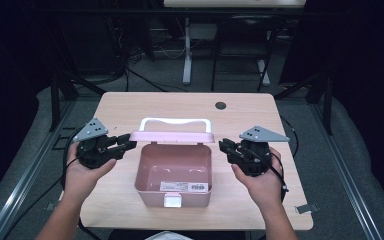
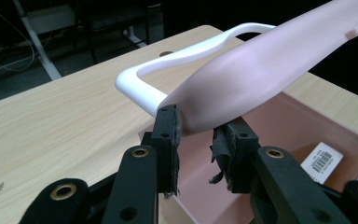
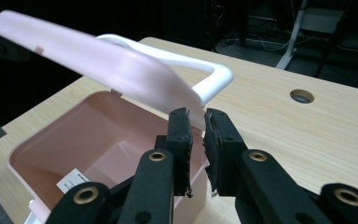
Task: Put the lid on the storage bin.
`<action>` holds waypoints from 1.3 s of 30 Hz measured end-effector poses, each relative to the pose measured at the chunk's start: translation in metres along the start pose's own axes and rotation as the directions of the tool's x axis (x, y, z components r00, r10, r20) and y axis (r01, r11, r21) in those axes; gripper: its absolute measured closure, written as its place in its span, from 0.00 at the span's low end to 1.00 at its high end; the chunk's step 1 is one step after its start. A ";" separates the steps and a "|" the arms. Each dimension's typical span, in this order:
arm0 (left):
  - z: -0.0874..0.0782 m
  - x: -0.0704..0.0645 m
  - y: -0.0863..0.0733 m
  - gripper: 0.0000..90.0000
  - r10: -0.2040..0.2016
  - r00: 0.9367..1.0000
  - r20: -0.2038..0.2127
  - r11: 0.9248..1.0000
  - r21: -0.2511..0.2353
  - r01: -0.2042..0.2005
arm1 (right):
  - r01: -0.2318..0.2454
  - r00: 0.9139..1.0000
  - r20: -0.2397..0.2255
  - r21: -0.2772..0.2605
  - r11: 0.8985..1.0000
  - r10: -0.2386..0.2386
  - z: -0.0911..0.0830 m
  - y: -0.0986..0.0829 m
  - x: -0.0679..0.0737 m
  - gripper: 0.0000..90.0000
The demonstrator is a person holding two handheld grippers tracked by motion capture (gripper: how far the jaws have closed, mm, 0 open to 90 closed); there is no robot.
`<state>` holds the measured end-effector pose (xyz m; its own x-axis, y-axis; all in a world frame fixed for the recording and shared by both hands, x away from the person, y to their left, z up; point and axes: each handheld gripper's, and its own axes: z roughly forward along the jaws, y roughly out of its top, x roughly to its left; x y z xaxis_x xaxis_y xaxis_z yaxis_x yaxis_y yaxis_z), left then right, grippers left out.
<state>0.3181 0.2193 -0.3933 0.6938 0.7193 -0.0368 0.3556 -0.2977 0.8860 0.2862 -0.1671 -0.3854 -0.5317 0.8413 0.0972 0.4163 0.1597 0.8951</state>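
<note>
One pink storage box (image 1: 174, 170) on table (image 1: 240, 115), one lid (image 1: 172, 136) raised; left tool (image 1: 128, 143) clamps lid's corner, right tool (image 1: 223, 145) nearly together beside lid.

1 pink box (image 1: 174, 170), 1 lid (image 1: 171, 136), 1 white handle (image 1: 175, 121), 2 grippers, 1 table (image 1: 130, 107)

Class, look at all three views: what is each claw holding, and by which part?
Both hold the pink lid: the left claw pinches its left corner, the right claw its right corner, above the open box.
</note>
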 end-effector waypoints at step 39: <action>-0.010 -0.022 -0.041 0.74 0.027 0.999 0.018 0.998 0.047 -0.028 | -0.032 0.999 -0.008 0.019 0.999 0.032 0.023 -0.006 -0.010 0.71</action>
<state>0.2815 0.2217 -0.4245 0.7146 0.6992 -0.0214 0.3653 -0.3469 0.8638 0.3060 -0.1645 -0.4016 -0.5244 0.8416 0.1294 0.4470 0.1428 0.8830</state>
